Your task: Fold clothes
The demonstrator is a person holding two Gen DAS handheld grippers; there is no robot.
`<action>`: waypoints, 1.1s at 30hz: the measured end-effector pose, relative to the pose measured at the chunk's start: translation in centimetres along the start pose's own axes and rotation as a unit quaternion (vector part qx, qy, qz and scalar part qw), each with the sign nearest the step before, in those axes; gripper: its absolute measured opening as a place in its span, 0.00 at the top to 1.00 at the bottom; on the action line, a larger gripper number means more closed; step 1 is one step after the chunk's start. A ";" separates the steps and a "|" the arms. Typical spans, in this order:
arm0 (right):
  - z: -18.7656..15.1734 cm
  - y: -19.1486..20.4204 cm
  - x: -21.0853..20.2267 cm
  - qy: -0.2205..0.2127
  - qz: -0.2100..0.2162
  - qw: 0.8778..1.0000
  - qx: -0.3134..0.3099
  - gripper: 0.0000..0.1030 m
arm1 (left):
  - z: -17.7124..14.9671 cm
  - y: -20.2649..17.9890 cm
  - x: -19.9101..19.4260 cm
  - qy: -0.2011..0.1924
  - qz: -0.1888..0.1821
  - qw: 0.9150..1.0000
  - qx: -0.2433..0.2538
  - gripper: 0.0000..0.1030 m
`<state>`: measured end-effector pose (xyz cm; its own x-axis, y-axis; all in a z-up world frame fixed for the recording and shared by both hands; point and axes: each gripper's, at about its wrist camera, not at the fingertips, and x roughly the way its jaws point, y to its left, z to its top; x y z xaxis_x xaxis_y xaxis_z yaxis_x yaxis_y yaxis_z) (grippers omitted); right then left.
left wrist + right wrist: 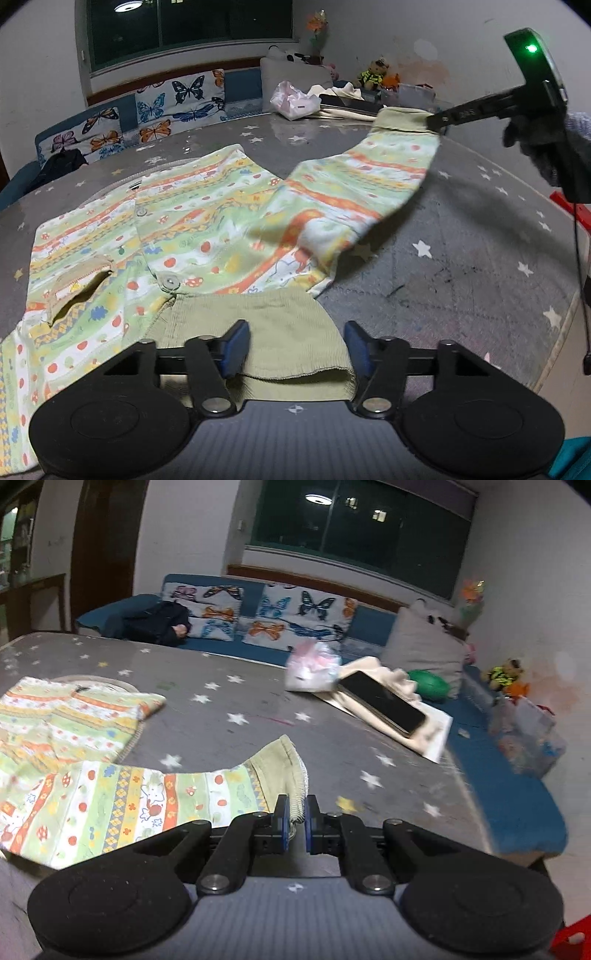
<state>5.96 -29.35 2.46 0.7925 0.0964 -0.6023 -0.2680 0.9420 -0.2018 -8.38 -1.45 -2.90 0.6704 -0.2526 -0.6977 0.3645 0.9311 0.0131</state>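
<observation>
A child's patterned jacket (192,221), green, orange and yellow with snap buttons, lies spread on the grey star-print table (461,266). My left gripper (297,347) is open, its blue pads on either side of the olive ribbed hem (291,332). My right gripper (294,821) is shut on the olive ribbed cuff (286,764) of one sleeve (147,794) and holds it lifted above the table. In the left wrist view the right gripper (432,123) holds that cuff (400,120) up at the upper right, the sleeve (354,188) stretched out from the body.
At the table's far side lie a pink bag (314,668), a dark tablet (384,701) on cream cloth and paper. A blue sofa (369,627) with butterfly cushions (295,614) runs behind. Toys and a clear bin (528,731) stand at the right.
</observation>
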 end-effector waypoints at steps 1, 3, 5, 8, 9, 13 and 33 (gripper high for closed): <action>-0.5 -0.2 0.0 0.006 -0.005 1.000 0.000 0.93 | 0.0 0.0 -0.1 0.000 0.000 1.000 0.003 0.63; -1.7 -0.7 0.4 0.023 -0.013 1.000 0.003 0.93 | 0.2 0.2 -0.3 0.004 -0.018 1.000 0.000 0.79; -2.7 -0.8 0.9 0.039 -0.011 0.999 0.003 0.93 | 0.4 0.4 -0.5 0.009 -0.037 0.999 -0.005 0.89; -3.9 -0.6 1.8 0.058 -0.017 0.998 0.000 0.92 | 0.3 0.3 -0.9 0.011 -0.047 0.999 0.010 0.89; -4.3 -0.5 2.1 0.064 -0.020 0.998 -0.001 0.91 | 0.3 0.3 -1.1 0.011 -0.051 0.999 0.015 0.89; -4.7 -0.6 2.8 0.072 -0.030 0.997 -0.004 0.82 | 0.1 0.1 -1.6 0.013 -0.063 0.997 0.036 0.89; -2.1 4.7 3.8 0.049 0.067 0.996 -0.009 0.70 | 5.1 -1.0 0.8 -0.028 -0.096 0.995 0.029 0.70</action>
<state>6.61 -25.22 -2.41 0.6912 0.1884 -0.6977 -0.3787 0.9167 -0.1276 -4.93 -3.96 0.14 0.6196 -0.4404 -0.6497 0.5254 0.8477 -0.0736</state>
